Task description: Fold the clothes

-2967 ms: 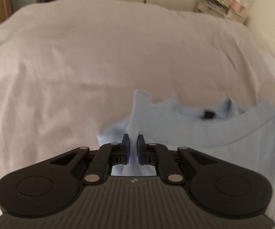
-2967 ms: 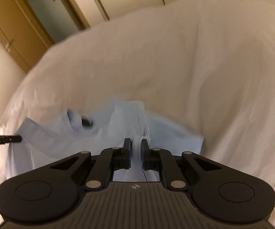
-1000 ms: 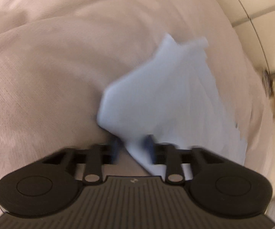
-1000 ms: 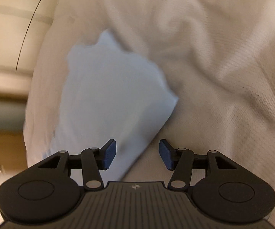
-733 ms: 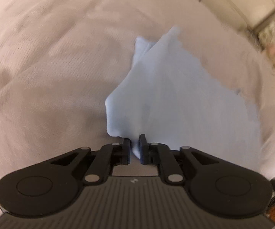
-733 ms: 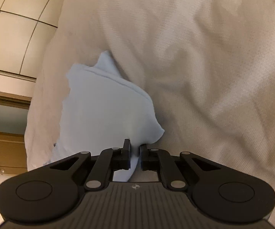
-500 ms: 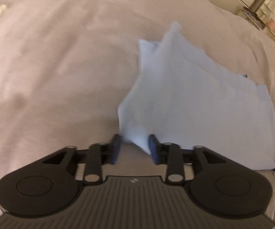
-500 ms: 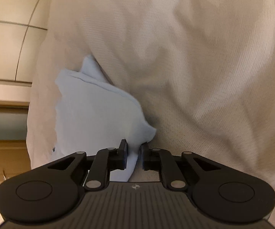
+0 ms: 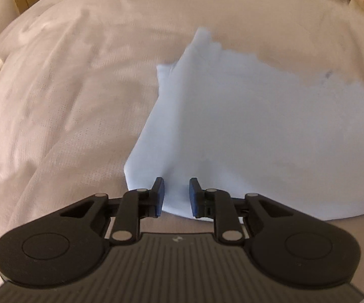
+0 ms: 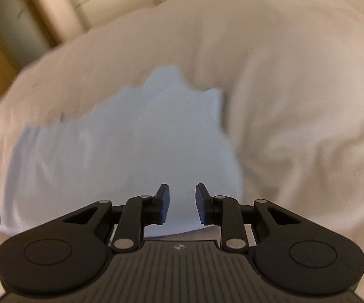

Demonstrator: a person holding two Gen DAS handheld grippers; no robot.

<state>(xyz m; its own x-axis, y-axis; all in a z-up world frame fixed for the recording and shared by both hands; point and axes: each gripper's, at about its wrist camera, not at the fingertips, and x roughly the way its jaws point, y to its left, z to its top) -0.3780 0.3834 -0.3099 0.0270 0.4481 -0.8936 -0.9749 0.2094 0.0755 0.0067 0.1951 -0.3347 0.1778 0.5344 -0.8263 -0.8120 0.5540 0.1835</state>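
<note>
Lying flat on the white textured bed cover (image 9: 63, 106), the pale blue folded cotton garment (image 9: 270, 136) spreads directly ahead of both tools. Left tool (image 9: 176, 193): fingers parted by a moderate gap, nothing clamped; the garment's near left corner sits just in front of and between the blue pads (image 9: 159, 194), contact not resolvable. Right tool (image 10: 181, 203): likewise parted and empty, with the near right corner of the same garment (image 10: 131, 151) lying between and just beyond its pads. Each tool thus fronts one near corner, neither clearly nearer. Long axis appears to run across the view, left tool to right tool, with a ragged, uneven far edge pointing away toward the bed's far side; motion blur limits certainty. Judgement: one fold is laid down and released; the next fold would turn on regrasping along this near edge.
</note>
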